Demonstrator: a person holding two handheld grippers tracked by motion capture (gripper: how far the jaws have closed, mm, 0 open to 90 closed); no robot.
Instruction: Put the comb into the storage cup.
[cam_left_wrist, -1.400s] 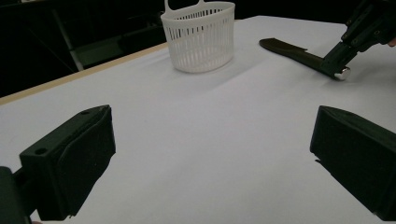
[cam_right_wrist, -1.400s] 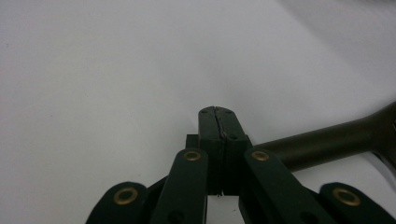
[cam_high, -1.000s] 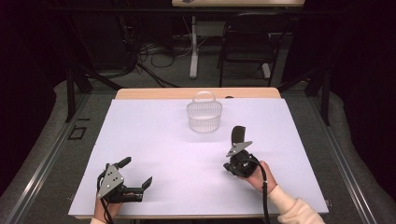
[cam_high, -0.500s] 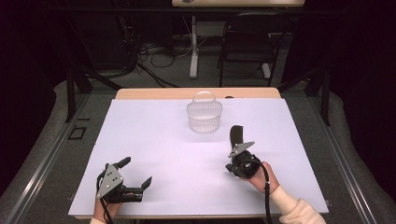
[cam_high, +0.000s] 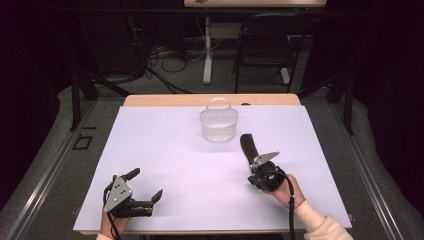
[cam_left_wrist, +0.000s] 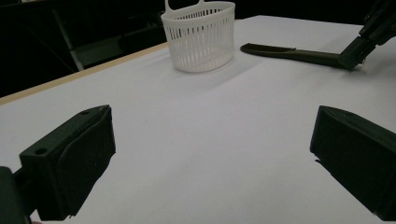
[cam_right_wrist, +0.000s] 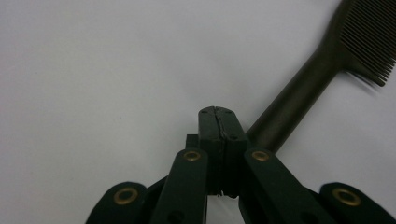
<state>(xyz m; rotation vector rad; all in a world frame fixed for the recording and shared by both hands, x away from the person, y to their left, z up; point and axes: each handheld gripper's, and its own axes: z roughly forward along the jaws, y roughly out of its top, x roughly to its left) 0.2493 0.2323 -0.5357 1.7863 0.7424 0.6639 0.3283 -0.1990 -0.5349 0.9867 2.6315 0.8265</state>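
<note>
Right hand-held gripper (cam_high: 253, 161) grips a comb (cam_high: 247, 145) beside the white basket (cam_high: 218, 124).

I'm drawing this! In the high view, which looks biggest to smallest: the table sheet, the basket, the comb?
1. White table sheet, by far the largest.
2. White basket.
3. Dark comb, long but thin; its handle end sits under the right gripper, so that ranking is less sure.

- A white sheet (cam_high: 165, 150) covered a wooden table (cam_high: 165, 100), its far edge bare.
- Grey carpet (cam_high: 45, 165) lay around it.
- A dark chair (cam_high: 262, 50) and tangled cables (cam_high: 160, 57) stood behind in dim, black surroundings.
</note>
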